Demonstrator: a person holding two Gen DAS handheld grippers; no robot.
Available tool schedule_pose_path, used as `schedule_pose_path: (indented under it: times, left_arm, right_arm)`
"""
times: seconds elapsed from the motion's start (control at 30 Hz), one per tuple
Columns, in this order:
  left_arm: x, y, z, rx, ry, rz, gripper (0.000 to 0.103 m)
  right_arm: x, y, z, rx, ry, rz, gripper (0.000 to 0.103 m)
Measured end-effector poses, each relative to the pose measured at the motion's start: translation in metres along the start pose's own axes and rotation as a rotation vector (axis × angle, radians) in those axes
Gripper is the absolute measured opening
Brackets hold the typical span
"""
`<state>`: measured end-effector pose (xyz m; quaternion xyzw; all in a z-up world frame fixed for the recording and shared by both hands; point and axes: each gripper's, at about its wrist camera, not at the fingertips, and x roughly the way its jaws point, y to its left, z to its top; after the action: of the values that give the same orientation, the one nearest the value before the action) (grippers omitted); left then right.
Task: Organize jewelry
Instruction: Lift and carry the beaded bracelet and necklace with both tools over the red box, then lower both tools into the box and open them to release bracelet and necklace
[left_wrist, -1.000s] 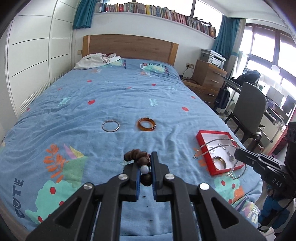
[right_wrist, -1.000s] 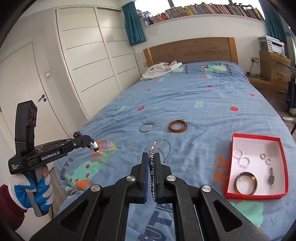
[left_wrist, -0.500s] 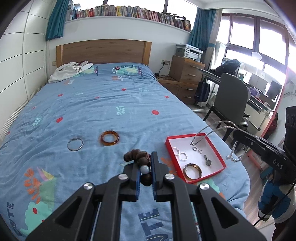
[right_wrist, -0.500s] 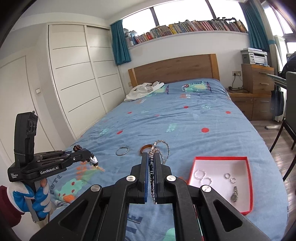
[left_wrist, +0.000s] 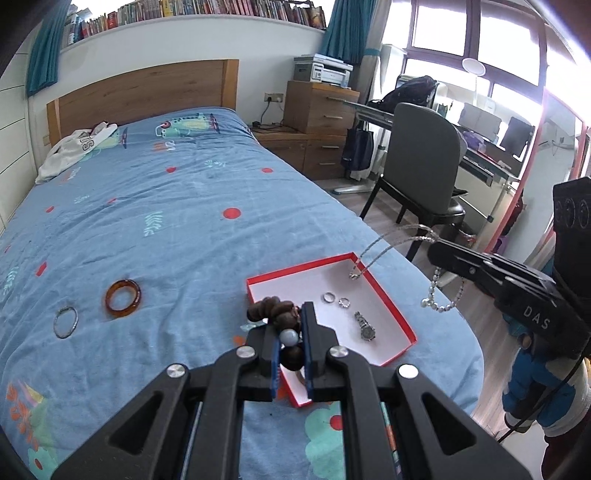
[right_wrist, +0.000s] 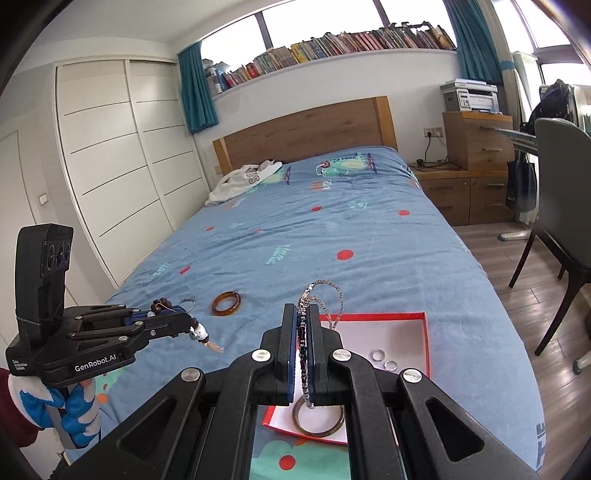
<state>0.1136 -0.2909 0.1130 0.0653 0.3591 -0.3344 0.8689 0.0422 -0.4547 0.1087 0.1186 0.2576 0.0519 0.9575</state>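
My left gripper (left_wrist: 290, 325) is shut on a brown wooden bead bracelet (left_wrist: 271, 312) with one pale bead, held above the near left corner of the red jewelry box (left_wrist: 391, 295). My right gripper (right_wrist: 302, 314) is shut on a silver beaded necklace (right_wrist: 325, 290), which hangs over the box (right_wrist: 426, 338). In the left wrist view the necklace (left_wrist: 441, 304) dangles from the right gripper beside the box. The box holds two rings (left_wrist: 335, 299), a watch (left_wrist: 365, 326) and a bangle (right_wrist: 319, 419). An amber bangle (left_wrist: 123, 297) and a silver hoop (left_wrist: 65, 321) lie on the bed.
The blue patterned bedspread (left_wrist: 177, 206) covers the bed, with white clothing (left_wrist: 79, 146) near the wooden headboard. A grey chair (left_wrist: 421, 166), desk and wooden drawers (left_wrist: 321, 107) stand to the right of the bed. White wardrobe doors (right_wrist: 110, 184) line the left wall.
Both grippers have moved right and closer to the red box, each keeping its jewelry. The box now sits just under both sets of fingertips.
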Motion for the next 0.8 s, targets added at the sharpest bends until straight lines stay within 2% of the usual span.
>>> schedule_pose_path:
  times: [0.17, 0.43, 0.8]
  left_arm:
    - [0.047, -0.018, -0.009, 0.008, 0.072, -0.018, 0.009]
    - [0.110, -0.025, -0.033, 0.009, 0.193, -0.007, 0.009]
    - [0.154, -0.030, -0.058, -0.004, 0.277, 0.012, 0.009]
  right_arm:
    - [0.019, -0.030, -0.017, 0.047, 0.045, -0.007, 0.005]
    - [0.050, -0.059, -0.052, 0.110, 0.118, -0.001, 0.005]
    - [0.078, -0.073, -0.086, 0.141, 0.194, -0.004, 0.005]
